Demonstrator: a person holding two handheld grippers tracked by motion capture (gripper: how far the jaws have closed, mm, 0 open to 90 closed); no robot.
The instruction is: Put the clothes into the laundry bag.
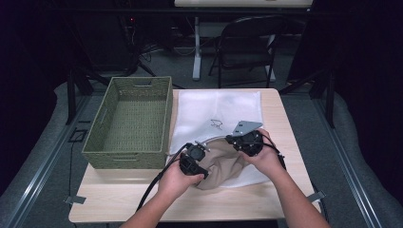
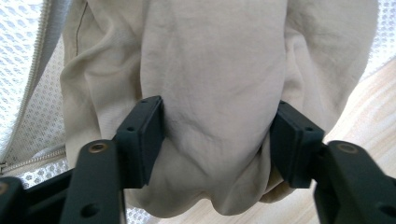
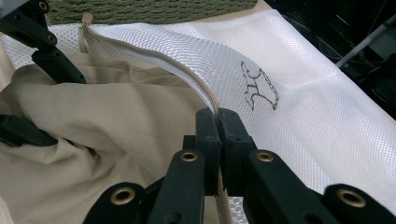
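Holding the bag (image 3: 299,116) mouth up by its zipper edge with your right tool (image 3: 218,116) clamped, and your left tool (image 2: 217,140) spread wide around the garment (image 2: 210,84) half inside on the table (image 1: 285,123), you risk a snag.

Left gripper (image 2: 217,140) spread wide; right gripper (image 3: 217,122) clamped (both hand-held).

Basket (image 1: 128,123) sits left of mesh bag (image 1: 216,111).
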